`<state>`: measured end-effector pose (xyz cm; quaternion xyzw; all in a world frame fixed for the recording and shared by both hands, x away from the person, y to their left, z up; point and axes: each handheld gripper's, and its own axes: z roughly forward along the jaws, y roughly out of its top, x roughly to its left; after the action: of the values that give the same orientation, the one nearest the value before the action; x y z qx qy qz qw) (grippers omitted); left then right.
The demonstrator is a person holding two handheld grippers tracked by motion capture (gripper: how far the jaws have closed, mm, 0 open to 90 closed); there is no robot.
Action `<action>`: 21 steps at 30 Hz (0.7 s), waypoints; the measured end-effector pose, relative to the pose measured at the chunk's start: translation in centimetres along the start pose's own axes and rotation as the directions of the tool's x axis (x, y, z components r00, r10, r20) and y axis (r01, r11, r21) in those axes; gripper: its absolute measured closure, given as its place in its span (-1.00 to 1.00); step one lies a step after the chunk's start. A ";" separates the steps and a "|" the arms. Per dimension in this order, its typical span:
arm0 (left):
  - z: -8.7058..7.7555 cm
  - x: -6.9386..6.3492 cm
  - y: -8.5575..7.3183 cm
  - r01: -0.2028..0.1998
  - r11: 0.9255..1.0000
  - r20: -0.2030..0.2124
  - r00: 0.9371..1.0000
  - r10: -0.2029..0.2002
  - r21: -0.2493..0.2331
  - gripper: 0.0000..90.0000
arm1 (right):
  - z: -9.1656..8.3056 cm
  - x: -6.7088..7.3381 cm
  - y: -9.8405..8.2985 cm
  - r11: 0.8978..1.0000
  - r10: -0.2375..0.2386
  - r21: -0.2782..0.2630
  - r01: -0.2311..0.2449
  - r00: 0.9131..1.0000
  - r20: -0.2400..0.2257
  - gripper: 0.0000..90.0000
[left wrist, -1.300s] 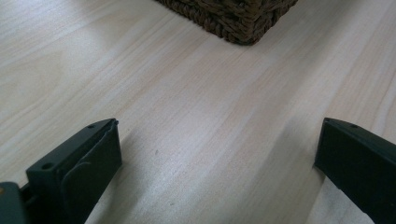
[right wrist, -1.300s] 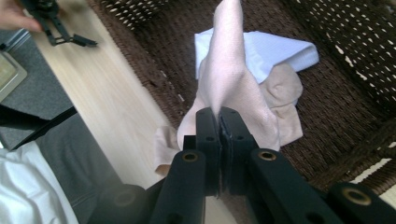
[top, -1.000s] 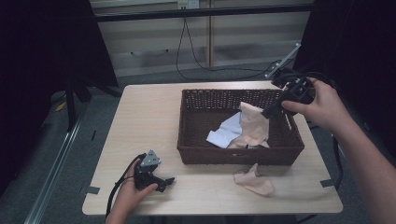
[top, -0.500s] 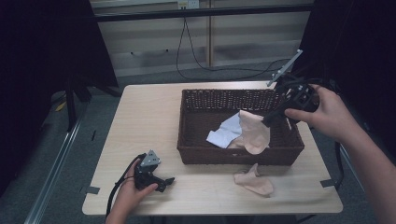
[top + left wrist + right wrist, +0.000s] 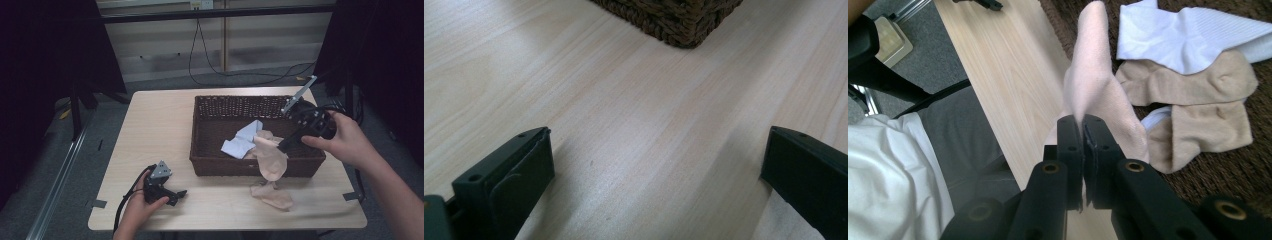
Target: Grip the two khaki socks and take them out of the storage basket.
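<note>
My right gripper [image 5: 284, 146] is shut on a pale pink sock [image 5: 272, 160], which hangs over the front wall of the brown wicker basket [image 5: 220, 167]. In the right gripper view the jaws [image 5: 1082, 125] pinch the pink sock [image 5: 1093, 75] above the basket's front edge. A white sock [image 5: 242, 142] and beige socks [image 5: 1198, 85] lie inside the basket. Another beige sock [image 5: 274, 196] lies on the table in front of the basket. My left gripper [image 5: 175, 194] rests on the table at the front left, open [image 5: 659, 150] with nothing between its jaws.
The light wooden table [image 5: 160, 130] has bare room left of the basket. A corner of the basket [image 5: 674, 20] shows ahead of the left gripper. A person's lap in grey and white [image 5: 908, 170] is below the table's edge. Cables trail from both grippers.
My right gripper has moved down and toward the table's front with the pink sock, which now hangs over the basket's front wall. The left gripper has stayed put.
</note>
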<state>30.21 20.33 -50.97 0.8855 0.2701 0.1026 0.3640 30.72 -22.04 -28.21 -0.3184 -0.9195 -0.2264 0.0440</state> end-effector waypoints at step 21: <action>0.0 0.0 0.0 0.000 1.000 0.000 1.000 0.000 0.000 -1.00 | 4.7 0.9 -1.1 0.998 -0.047 0.039 0.048 0.998 -0.033 0.88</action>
<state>30.21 20.33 -50.97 0.8855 0.2699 0.1028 0.3640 29.61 -20.24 -32.64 -0.2917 -0.9303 -0.2142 0.0595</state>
